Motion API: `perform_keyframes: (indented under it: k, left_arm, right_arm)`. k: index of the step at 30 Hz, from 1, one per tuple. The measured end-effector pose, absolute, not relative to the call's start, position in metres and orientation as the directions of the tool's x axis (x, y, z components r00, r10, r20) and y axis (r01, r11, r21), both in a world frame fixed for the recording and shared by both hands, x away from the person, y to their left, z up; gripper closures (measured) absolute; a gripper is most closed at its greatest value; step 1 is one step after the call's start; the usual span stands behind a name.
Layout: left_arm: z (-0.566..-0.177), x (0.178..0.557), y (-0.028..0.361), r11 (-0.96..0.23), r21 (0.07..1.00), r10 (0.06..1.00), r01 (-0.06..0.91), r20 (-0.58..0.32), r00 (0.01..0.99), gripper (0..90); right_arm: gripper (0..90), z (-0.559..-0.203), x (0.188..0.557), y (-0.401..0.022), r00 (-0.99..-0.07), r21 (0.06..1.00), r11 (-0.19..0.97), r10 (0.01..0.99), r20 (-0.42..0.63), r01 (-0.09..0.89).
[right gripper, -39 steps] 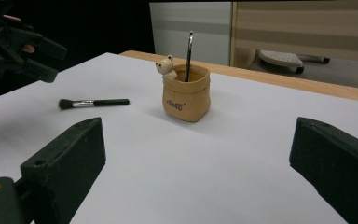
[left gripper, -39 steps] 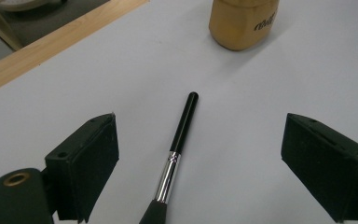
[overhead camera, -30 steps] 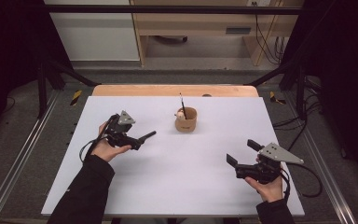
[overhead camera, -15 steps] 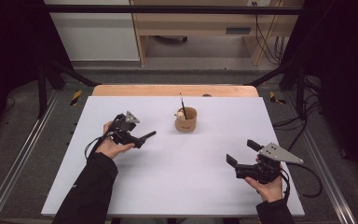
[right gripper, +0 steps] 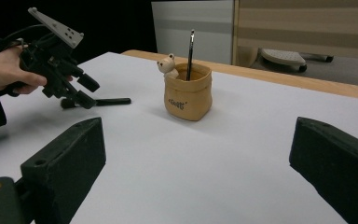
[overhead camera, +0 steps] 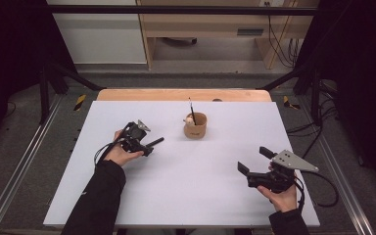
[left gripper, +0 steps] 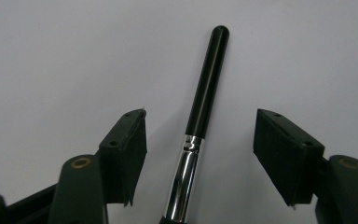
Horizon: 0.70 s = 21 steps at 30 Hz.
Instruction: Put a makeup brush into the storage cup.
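A black-handled brush [left gripper: 207,88] with a silver ferrule lies flat on the white table [overhead camera: 200,196]. My left gripper [left gripper: 200,128] is low over it with one jaw on each side. The jaws have just been closing, and the pads stand apart from the handle. From above, the brush handle [overhead camera: 157,141] sticks out to the right of the left gripper [overhead camera: 144,146]. A tan cup [overhead camera: 196,128] with a small bear figure holds a thin black stick upright. My right gripper [overhead camera: 253,159] rests open at the front right, aimed at the cup [right gripper: 188,93].
A wooden strip [overhead camera: 183,94] borders the table's far edge. Metal rails [overhead camera: 24,166] run along both sides. Cables [overhead camera: 323,188] trail from the right gripper near the table's right edge. Wooden furniture [overhead camera: 200,24] stands beyond the table.
My left gripper has come down over the brush and shifted slightly right, with its jaws narrower than before. The right gripper has stayed in place.
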<state>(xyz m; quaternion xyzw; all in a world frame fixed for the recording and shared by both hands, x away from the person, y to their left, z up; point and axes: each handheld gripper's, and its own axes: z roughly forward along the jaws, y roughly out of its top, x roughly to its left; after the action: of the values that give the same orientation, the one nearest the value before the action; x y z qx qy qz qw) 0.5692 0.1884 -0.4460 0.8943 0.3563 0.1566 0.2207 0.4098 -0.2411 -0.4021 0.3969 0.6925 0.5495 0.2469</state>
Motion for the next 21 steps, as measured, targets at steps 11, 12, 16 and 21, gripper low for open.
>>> perform_keyframes:
  k: [11,12,16,21]
  left_arm:
    - [-0.4520,0.5721,0.1893,-0.644,0.475,0.710,0.599,0.080,0.700,43.9]
    - [-0.4526,0.5722,0.1890,-0.646,0.470,0.709,0.602,0.077,0.701,44.3]
    - [-0.4536,0.5733,0.1897,-0.635,0.466,0.714,0.616,0.050,0.698,46.5]
    - [-0.4531,0.5740,0.1906,-0.629,0.460,0.716,0.627,0.029,0.697,51.3]
  right_arm:
    - [4.1,-0.4020,0.4099,-0.2409,-0.565,0.957,0.081,0.819,0.095,0.278]
    - [4.1,-0.4020,0.4098,-0.2410,-0.566,0.956,0.083,0.819,0.095,0.280]
    - [4.1,-0.4022,0.4100,-0.2409,-0.566,0.956,0.085,0.819,0.094,0.282]
    - [4.1,-0.4021,0.4099,-0.2408,-0.566,0.956,0.084,0.819,0.094,0.281]
